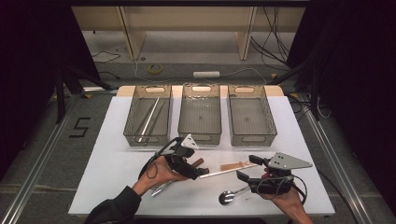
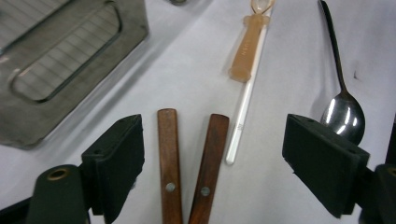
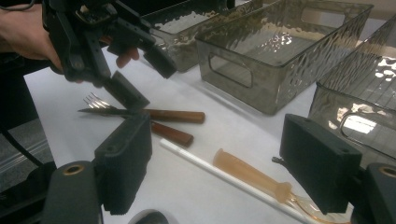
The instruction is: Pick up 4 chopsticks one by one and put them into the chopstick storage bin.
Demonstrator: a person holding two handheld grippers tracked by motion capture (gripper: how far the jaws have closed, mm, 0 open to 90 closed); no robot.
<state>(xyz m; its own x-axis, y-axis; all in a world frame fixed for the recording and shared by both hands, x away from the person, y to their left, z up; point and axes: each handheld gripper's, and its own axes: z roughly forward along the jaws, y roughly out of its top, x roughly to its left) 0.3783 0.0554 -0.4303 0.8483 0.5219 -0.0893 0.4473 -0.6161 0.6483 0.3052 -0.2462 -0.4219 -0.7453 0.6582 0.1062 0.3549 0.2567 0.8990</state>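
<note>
Three clear plastic bins stand in a row at the far side of the white table (image 1: 116,140): the left bin (image 1: 135,133), the middle bin (image 1: 200,135) and the right bin (image 1: 254,137). The left bin holds long thin utensils; their exact count cannot be made out through the ribbed wall.

Five loose utensils lie on the near half of the table:
- Two wooden-handled pieces, side by side: a fork (image 3: 170,134) and a knife (image 3: 175,115). In the left gripper view both handles are cut off at the bottom edge.
- One white chopstick (image 2: 245,100).
- One amber plastic utensil (image 2: 247,46), touching the chopstick; its working end is cut off in both gripper views.
- One metal spoon (image 2: 343,109), nearest the right side; its bowl is partly hidden behind a jaw pad.

Two grippers are in use. The left gripper (image 2: 212,158) hangs directly over the two wooden handles with its jaws wide apart, one on each outer side, pads clear of the wood; it holds nothing. The right gripper (image 3: 224,175) rests near the spoon, jaws spread wide, gripping nothing; the chopstick and amber utensil lie between its pads, untouched.
</note>
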